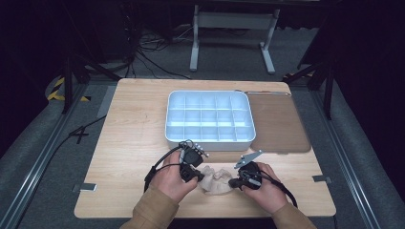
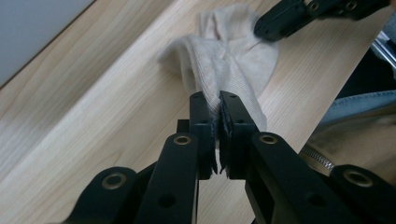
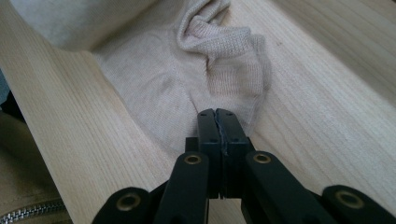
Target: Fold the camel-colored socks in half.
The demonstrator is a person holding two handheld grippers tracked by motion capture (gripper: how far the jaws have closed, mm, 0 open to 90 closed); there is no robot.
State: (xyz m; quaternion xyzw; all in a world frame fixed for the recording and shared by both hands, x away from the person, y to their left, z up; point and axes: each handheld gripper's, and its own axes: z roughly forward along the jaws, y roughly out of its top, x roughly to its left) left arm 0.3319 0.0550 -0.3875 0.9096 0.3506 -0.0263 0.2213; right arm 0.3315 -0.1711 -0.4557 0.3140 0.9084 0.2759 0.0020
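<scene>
Beige knit sock (image 1: 217, 179), soft, light and floppy, best held by its edges, lies crumpled on the bench (image 1: 133, 143) between both tools. The left hand-held gripper (image 2: 219, 100) is clamped on one end; the right hand-held gripper (image 3: 218, 116) pinches the opposite edge. A white tray (image 1: 210, 138) sits just beyond.

One overhead camera and two gripper-mounted cameras.
The high view looks forward and down over the whole tabletop (image 1: 133, 133); each gripper view looks closely along its own fingers, and all three share the beige cloth (image 1: 217, 180).
</scene>
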